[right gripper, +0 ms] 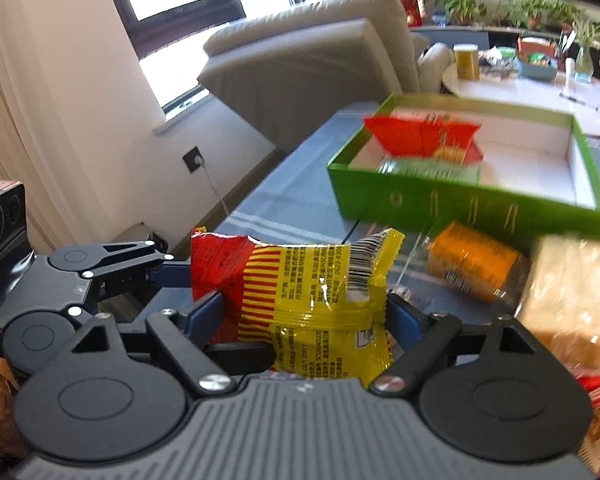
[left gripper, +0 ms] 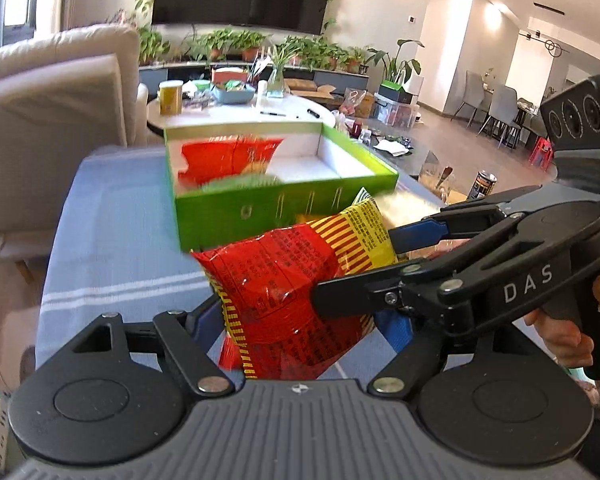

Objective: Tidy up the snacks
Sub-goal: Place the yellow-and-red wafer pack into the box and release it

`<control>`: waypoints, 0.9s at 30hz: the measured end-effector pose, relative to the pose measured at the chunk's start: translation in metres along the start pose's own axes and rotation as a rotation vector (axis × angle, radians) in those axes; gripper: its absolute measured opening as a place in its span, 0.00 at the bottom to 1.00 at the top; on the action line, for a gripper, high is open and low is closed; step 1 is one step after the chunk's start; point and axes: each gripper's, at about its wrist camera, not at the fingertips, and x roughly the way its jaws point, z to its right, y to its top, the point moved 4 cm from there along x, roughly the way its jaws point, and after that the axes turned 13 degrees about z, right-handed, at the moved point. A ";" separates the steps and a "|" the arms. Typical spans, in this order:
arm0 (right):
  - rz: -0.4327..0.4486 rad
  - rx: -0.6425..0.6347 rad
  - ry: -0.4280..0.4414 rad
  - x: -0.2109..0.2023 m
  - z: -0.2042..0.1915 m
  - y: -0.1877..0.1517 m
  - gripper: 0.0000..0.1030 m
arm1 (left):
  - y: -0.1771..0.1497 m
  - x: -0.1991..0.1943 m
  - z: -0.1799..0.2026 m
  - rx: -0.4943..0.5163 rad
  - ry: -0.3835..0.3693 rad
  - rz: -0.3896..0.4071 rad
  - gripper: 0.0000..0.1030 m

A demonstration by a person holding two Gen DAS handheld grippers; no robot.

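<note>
We grip one snack packet (left gripper: 284,280) with both grippers, left (left gripper: 300,320) and right (right gripper: 304,312). The green box (left gripper: 260,216) (one packet inside) sits beyond.

1. The right gripper (right gripper: 300,316) is clamping the yellow end of a red and yellow snack packet (right gripper: 300,296) between its blue pads.
2. The left gripper (right gripper: 188,276) is reaching in from the left edge and gripping the packet's red end.
3. A green box (right gripper: 460,204) is sitting on the blue striped worktop (right gripper: 292,204) behind, holding a red bag (right gripper: 420,136).
4. An orange packet (right gripper: 472,260) and a bread bag (right gripper: 568,304) are lying just right of the held packet.
</note>
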 end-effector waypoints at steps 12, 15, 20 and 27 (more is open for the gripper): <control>0.116 0.014 -0.062 -0.012 0.034 0.036 0.83 | 0.048 0.041 0.024 0.094 -0.018 0.054 0.74; 0.138 0.033 -0.074 -0.010 0.048 0.046 0.83 | 0.059 0.055 0.027 0.103 -0.021 0.060 0.74; 0.180 0.060 -0.094 -0.006 0.070 0.063 0.83 | 0.078 0.081 0.030 0.098 -0.032 0.066 0.75; 0.215 0.079 -0.122 0.007 0.100 0.084 0.83 | 0.098 0.122 0.041 0.148 -0.051 0.067 0.75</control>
